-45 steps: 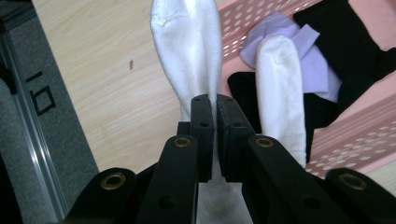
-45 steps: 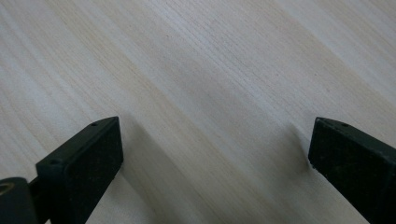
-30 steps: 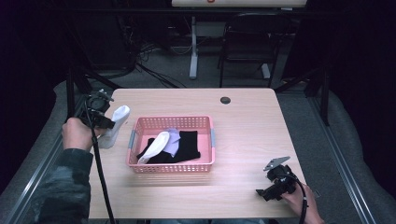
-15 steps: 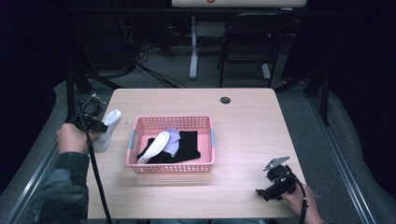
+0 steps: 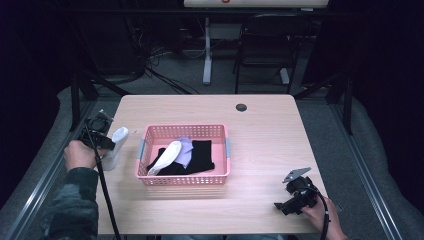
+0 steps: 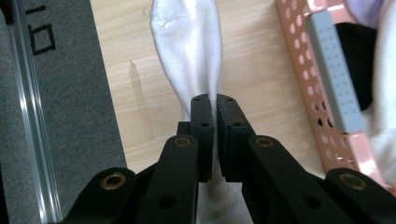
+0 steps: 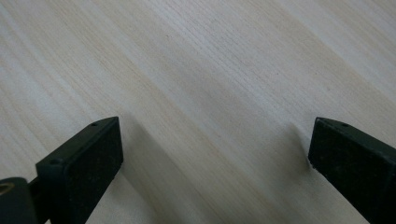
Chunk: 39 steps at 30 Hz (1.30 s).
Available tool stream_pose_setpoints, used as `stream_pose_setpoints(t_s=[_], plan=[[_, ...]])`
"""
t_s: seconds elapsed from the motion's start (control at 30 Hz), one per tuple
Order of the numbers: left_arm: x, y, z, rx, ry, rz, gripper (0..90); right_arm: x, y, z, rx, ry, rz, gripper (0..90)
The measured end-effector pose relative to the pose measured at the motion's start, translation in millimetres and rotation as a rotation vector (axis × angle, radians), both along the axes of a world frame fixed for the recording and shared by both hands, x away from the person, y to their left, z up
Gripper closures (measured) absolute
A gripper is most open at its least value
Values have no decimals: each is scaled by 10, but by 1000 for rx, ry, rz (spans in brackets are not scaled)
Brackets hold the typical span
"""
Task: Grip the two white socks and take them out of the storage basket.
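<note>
My left gripper [image 5: 102, 142] [image 6: 215, 105] is shut on a white sock [image 5: 116, 147] [image 6: 191, 51], which hangs down onto the table left of the pink basket [image 5: 185, 131] [image 6: 303, 56]. Inside the basket lie another white sock [image 5: 165, 157], a lilac sock [image 5: 186, 150] and a black sock [image 5: 202, 155]. My right gripper [image 5: 280, 206] [image 7: 212, 149] rests low over the bare wood at the table's near right corner, its jaws wide open with nothing between them.
A wooden table [image 5: 260, 145] carries the basket left of centre. A black cable hole [image 5: 241, 107] sits near the far edge. Grey floor and a metal rail [image 6: 28, 116] run along the table's left side. Chairs and a desk leg stand beyond the far edge.
My left hand has come down and toward me with the white sock, lowering it onto the table beside the basket. The right gripper has stayed put.
</note>
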<state>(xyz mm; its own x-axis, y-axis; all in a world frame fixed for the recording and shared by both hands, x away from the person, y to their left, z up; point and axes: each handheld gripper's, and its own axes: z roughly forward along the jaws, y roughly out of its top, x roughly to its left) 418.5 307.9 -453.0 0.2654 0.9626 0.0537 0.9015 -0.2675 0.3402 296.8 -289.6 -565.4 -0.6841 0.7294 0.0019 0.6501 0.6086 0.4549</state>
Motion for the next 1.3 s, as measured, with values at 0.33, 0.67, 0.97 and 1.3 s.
stream_pose_setpoints(t_s=[0.33,0.67,0.97,1.3], plan=[[18,87,-239,-10,32,32,860,-4,1,15,-3,-11,2,24],[32,137,-462,-25,66,57,856,-6,0,21,-12,-17,3,23],[25,152,-593,-47,71,54,788,-6,0,23,-19,-16,6,23],[-94,135,-292,-108,3,38,428,-10,10,24,-22,-15,2,23]])
